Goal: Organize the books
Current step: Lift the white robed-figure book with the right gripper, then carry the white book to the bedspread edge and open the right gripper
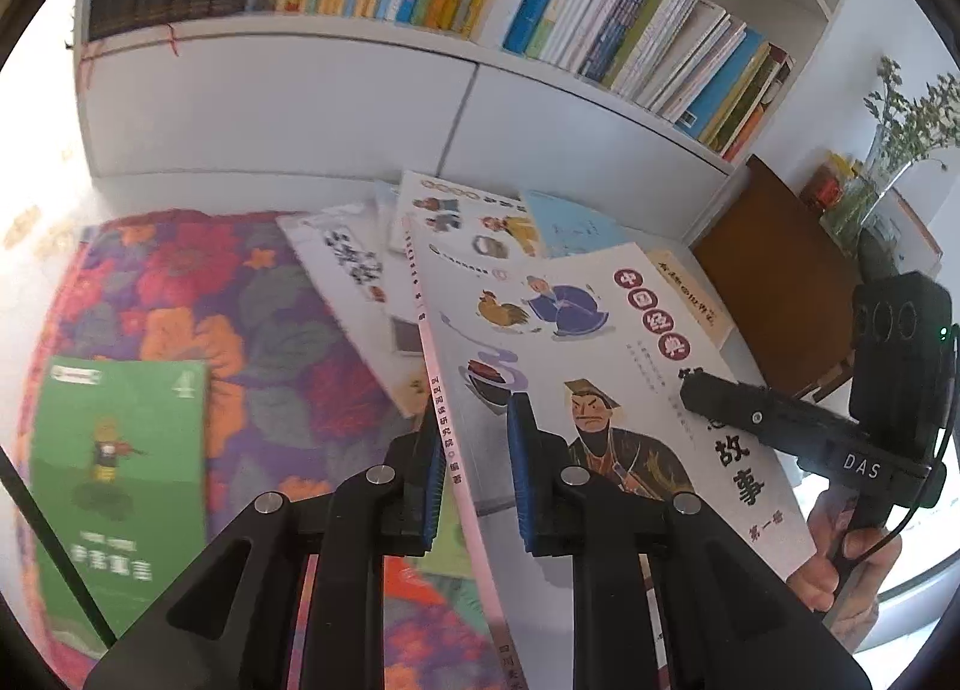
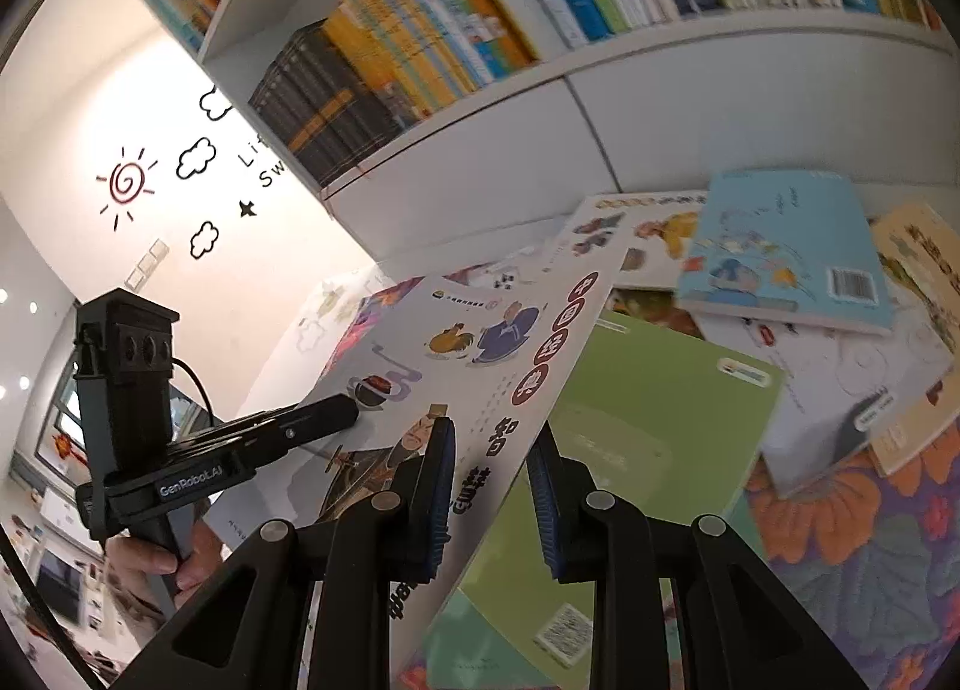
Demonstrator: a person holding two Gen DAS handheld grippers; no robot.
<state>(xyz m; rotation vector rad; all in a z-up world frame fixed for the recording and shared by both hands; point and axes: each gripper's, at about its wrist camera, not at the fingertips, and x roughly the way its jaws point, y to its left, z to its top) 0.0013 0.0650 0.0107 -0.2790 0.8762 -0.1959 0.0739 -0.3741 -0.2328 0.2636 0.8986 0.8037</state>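
Your left gripper (image 1: 474, 468) is closest to you. Its fingers (image 1: 521, 468) are closed tight on the spine edge of the white story book (image 1: 600, 366). Your right gripper (image 2: 492, 486) holds the same book by its other long edge, and its fingers (image 2: 441, 486) are pinched on that edge too. So the book hangs between your two hands, tilted, up off the flowery mat (image 1: 198, 294).

The book looks thin and light. Its cover looks smooth and shiny, so it may slip if you let go a little. It is wide and bendy, and I think it will sag in the middle if only one hand holds it. The spine is the stiffest part, so that is the best place to hold. Keep both grips close to the edges, and do not squeeze the loose pages out of shape.

Under it on the mat lies a green book (image 1: 120, 462). A bit farther are more loose books in a messy pile, with a blue book (image 2: 786, 258) on top.

Farthest away is the white shelf (image 1: 420, 48), packed with standing books. I think your book should slide in there spine out, but the row looks tight.
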